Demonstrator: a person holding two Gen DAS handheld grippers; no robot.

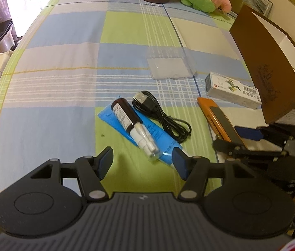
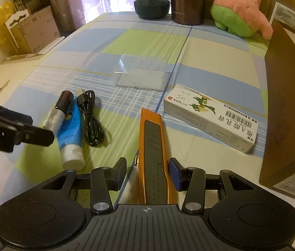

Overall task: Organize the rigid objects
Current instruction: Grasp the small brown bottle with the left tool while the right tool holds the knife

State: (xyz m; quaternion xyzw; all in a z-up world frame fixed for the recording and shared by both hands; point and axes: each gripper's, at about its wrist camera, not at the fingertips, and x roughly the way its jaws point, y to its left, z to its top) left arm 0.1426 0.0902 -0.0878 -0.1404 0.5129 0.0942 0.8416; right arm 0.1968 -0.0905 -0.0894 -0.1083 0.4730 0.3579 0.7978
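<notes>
I'm straddling the stiff, light orange utility knife (image 2: 152, 156) with my right gripper (image 2: 147, 172), jaws not clamped yet, aiming mid-handle since the plastic's probably slick.

At lower centre we see the orange utility knife (image 2: 152, 156) lying flat, black slider up; right of it the white carton (image 2: 211, 121); at left the brown vial (image 2: 60, 109) atop the blue tube (image 2: 71, 138), beside the coiled black cable (image 2: 91, 121); the clear tray (image 2: 140, 75) at centre.
</notes>
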